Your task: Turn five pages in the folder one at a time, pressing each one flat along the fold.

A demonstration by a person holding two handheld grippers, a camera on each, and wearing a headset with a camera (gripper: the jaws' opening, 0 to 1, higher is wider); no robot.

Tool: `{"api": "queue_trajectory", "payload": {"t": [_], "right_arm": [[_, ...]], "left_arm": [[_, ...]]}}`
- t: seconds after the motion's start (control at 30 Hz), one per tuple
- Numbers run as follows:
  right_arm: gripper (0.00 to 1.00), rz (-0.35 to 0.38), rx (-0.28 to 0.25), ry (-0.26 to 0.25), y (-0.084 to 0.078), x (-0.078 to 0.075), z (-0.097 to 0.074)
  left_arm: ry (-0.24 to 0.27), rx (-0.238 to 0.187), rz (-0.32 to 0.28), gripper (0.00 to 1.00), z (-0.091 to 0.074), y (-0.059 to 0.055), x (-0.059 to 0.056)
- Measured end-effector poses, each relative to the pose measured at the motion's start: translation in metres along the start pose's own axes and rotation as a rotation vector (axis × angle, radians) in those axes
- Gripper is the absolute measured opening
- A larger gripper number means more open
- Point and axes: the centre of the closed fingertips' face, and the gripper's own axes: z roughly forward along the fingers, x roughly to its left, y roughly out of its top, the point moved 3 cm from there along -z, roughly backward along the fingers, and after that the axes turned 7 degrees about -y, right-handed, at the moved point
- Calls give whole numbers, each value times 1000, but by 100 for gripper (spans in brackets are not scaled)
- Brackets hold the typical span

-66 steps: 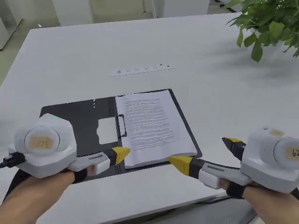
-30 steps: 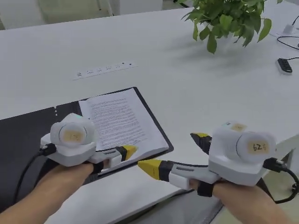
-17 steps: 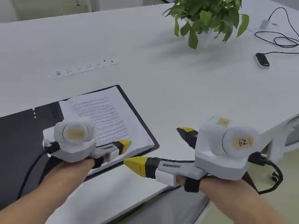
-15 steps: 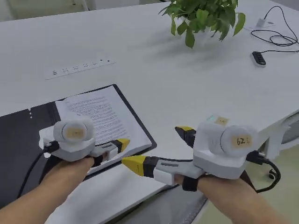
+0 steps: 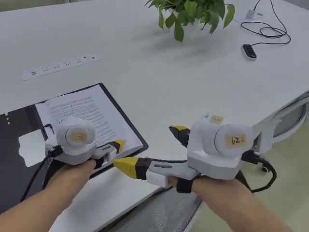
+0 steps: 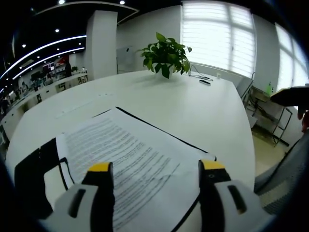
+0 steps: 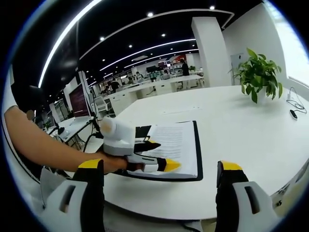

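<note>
Paper sits in a black folder [image 5: 12,159] that lies open on the left part of the white table [image 5: 193,82]. The folder's dark inside cover is on the left, and the stack of printed pages [image 5: 79,113] lies on its right half. The left gripper [image 6: 157,167] hovers over the near corner of the top page. Its jaws are spread apart and they grip nothing. I cannot tell if its tips touch the paper. Next to it on the right, the right gripper [image 5: 151,147] hangs off the folder, above the table edge. Its jaws are spread wide too, with nothing in them. Farther right and far back stands a green plant [image 5: 190,12], well away from the work. I think the job now is to pick up the first page. To do it well, the left gripper should nip just the top sheet at its corner, not two or three sheets. A slow lift would show if more sheets come along. Then the page should swing over to the dark side on the left. After that, a gripper should rub down along the fold in the middle so the page lies flat. The right gripper could rest on the stack to keep it in place.
</note>
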Motion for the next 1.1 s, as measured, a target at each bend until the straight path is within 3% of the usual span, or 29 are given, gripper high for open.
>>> {"api": "queue_trajectory", "payload": {"t": [0.23,0.33,0.6,0.83,1.1], "right_arm": [[96,10,11,-4,-3,-1,2],[96,9,16,-6,-4,-2,2],[95,12,25,-3,-5,-2,7],[95,8,35,2,-4,0,12],[94,22,45,8,-1,0,19]], "left_arm": [[27,23,6,65,11,-12,3],[40,57,24,62,12,-22,6],[48,35,37,55,12,-22,13],[32,1,47,53,13,-24,12],[18,-6,45,43,14,-24,11]]}}
